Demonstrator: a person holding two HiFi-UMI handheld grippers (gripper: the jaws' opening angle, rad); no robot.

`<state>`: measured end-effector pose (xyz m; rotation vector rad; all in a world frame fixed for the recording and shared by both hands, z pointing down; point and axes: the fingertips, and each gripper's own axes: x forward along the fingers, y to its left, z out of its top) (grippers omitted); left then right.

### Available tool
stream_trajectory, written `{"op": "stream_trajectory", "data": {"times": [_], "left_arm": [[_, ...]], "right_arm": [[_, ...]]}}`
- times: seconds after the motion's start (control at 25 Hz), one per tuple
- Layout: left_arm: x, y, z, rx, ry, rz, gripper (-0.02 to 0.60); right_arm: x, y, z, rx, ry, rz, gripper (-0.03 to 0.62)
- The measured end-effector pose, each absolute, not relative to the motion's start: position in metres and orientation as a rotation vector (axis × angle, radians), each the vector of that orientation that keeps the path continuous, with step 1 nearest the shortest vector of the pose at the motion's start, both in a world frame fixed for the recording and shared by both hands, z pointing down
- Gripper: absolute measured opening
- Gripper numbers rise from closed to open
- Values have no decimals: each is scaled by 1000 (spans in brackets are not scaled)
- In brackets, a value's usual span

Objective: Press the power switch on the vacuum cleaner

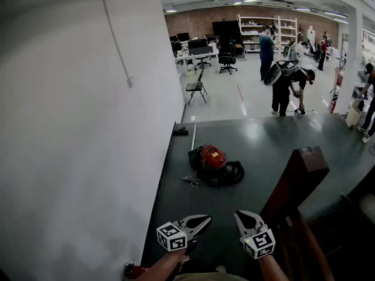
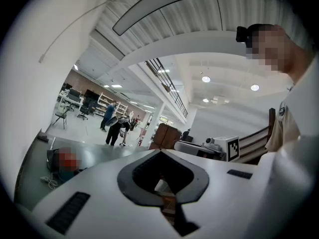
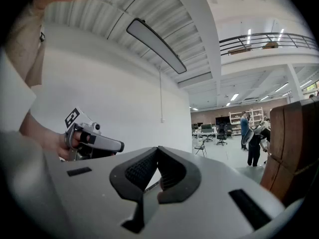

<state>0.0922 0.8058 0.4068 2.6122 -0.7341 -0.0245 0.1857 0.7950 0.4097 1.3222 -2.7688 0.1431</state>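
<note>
Red vacuum cleaner (image 1: 212, 160) on dark floor (image 1: 281, 136) near its wall-side edge, bare floor all round, left gripper (image 1: 201, 220) and right gripper (image 1: 242, 217) at near edge, fingers pressed together, empty.

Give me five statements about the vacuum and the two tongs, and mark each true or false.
1. The vacuum sits on the dark floor, apart from both tongs. True.
2. The left tongs are pressing the vacuum's switch. False: they hang near the bottom of the head view, well short of the vacuum.
3. The left tongs and the right tongs are both shut, with nothing between their jaws. True.
4. The vacuum is blue. False: it is red and black.
5. A cord lies on the floor beside the vacuum. True.
</note>
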Motion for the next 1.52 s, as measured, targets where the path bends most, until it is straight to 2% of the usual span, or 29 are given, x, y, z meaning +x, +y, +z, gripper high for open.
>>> {"op": "stream_trajectory", "data": {"times": [0.52, 1.52], "left_arm": [[58, 731, 429, 2590, -787, 3, 6], [-72, 410, 461, 2534, -700, 65, 6]], "right_arm": [[155, 728, 418, 1256, -2806, 223, 11], [85, 433, 449, 1534, -2539, 399, 11]]}}
